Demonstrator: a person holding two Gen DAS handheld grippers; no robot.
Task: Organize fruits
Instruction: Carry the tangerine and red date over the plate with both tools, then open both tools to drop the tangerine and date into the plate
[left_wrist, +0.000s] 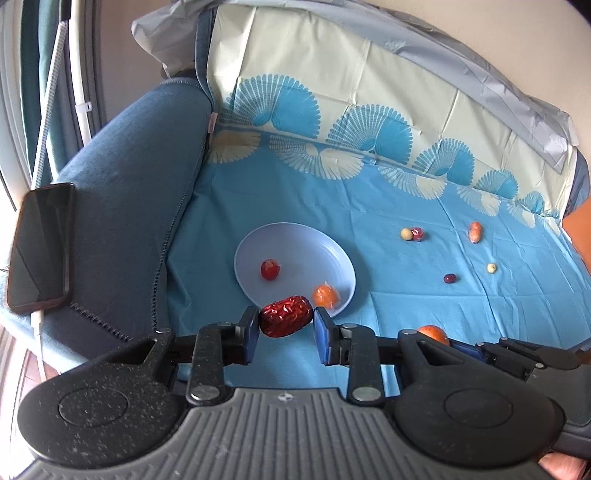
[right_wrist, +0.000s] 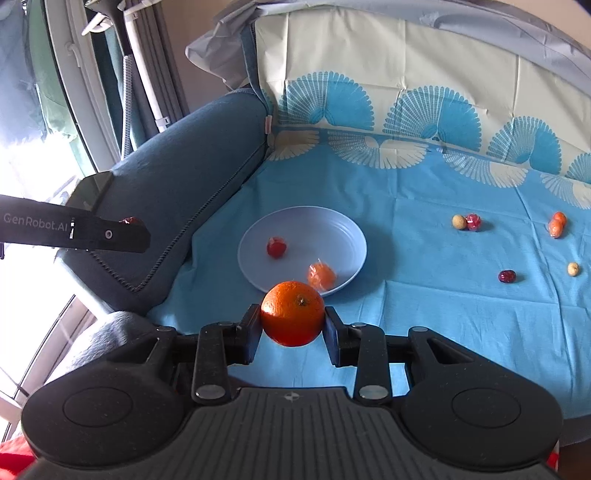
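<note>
Blue sofa seat (right_wrist: 192, 177) draped with a light-blue cloth (right_wrist: 424, 295) bearing a fan-pattern border. Resting on the cloth just ahead of both hand-held grippers: a pale-blue plate (right_wrist: 332, 225), holding a wrapped red fruit (right_wrist: 276, 246) and a wrapped orange fruit (right_wrist: 321, 275). Farther ahead and to the right, scattered loose: a beige ball touching a wrapped red piece (right_wrist: 467, 222), a pair of wrapped orange pieces (right_wrist: 557, 223), a dark-red date (right_wrist: 506, 276), a small pale nut (right_wrist: 573, 268). On the armrest at left, a dark phone (left_wrist: 38, 247).

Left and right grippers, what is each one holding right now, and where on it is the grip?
Left gripper: red date, clamped at its two ends. Right gripper: orange, pinched across its sides.
</note>
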